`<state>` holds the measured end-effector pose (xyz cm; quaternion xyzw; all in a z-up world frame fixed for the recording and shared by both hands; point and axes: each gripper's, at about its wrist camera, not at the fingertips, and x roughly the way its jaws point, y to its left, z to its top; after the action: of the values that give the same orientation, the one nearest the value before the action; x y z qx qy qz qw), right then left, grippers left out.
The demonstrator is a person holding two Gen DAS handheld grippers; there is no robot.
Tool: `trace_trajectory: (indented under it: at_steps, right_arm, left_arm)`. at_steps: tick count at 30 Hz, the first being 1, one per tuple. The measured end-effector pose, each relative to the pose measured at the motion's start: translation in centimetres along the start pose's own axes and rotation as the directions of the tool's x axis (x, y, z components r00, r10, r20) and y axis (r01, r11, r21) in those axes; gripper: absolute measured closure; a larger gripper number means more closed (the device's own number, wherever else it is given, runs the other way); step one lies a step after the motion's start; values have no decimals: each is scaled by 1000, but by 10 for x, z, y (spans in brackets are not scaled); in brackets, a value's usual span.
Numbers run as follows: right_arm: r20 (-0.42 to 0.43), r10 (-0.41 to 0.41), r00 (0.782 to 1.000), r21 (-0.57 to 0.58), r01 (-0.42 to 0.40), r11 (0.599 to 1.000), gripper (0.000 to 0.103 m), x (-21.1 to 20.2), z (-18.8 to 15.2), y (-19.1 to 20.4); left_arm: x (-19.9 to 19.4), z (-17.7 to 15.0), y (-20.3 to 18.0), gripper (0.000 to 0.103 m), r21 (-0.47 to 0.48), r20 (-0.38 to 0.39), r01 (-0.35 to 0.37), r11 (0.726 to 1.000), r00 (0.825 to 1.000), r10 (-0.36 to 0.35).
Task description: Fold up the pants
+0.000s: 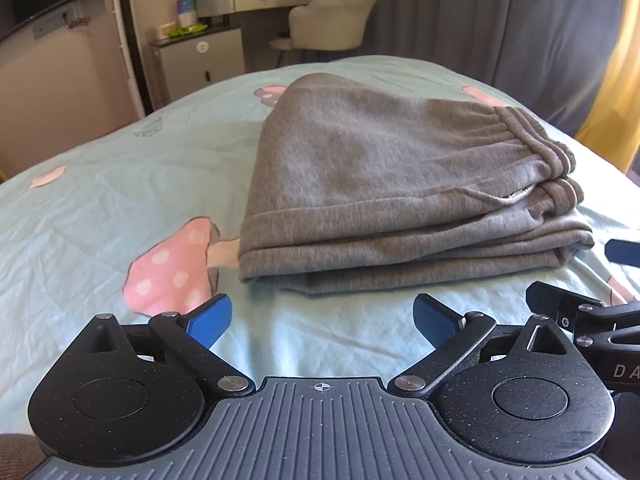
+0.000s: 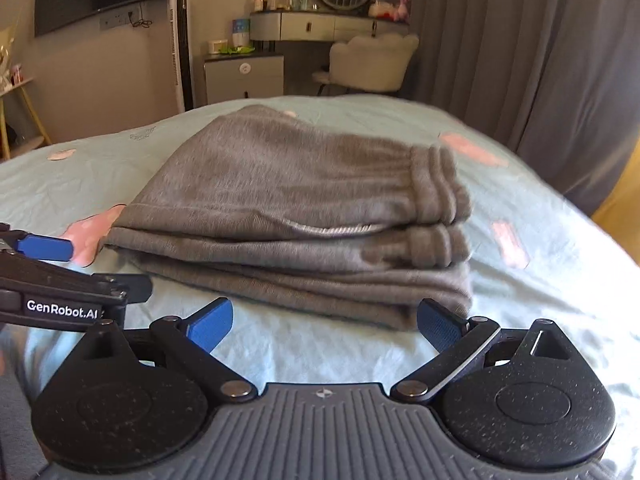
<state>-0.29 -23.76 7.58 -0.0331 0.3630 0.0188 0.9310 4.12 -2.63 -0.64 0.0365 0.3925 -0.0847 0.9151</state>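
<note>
The grey pants (image 1: 384, 192) lie folded in a thick stack on the bed, with the elastic waistband at the right end. They also show in the right wrist view (image 2: 304, 216). My left gripper (image 1: 322, 322) is open and empty, just in front of the stack's near edge. My right gripper (image 2: 324, 326) is open and empty, also just in front of the stack. The right gripper shows at the right edge of the left wrist view (image 1: 588, 284), and the left gripper at the left edge of the right wrist view (image 2: 72, 272).
The bed has a light blue sheet (image 1: 100, 208) with pink mushroom prints. Beyond it stand a vanity desk (image 2: 328, 24), a white chair (image 2: 372, 60), a cabinet (image 2: 244, 76) and grey curtains (image 2: 520, 48).
</note>
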Motion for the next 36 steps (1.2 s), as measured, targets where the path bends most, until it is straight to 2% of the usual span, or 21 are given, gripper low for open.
trace_trajectory:
  at_steps: [6, 14, 19, 36]
  right_arm:
    - [-26, -21, 999, 13, 21, 1000, 4, 8, -3, 1]
    - [-19, -34, 999, 3, 34, 999, 4, 6, -4, 3]
    - [-24, -42, 999, 22, 42, 999, 4, 6, -4, 0]
    - [-23, -38, 999, 62, 39, 997, 4, 5, -4, -7]
  left_arm:
    - [6, -2, -1, 3, 22, -9, -4, 1000, 1000, 4]
    - [8, -2, 4, 3, -9, -19, 3, 1000, 1000, -3]
    - [7, -3, 3, 3, 3, -21, 0, 1000, 1000, 0]
    - [8, -4, 0, 3, 24, -26, -5, 1000, 1000, 5]
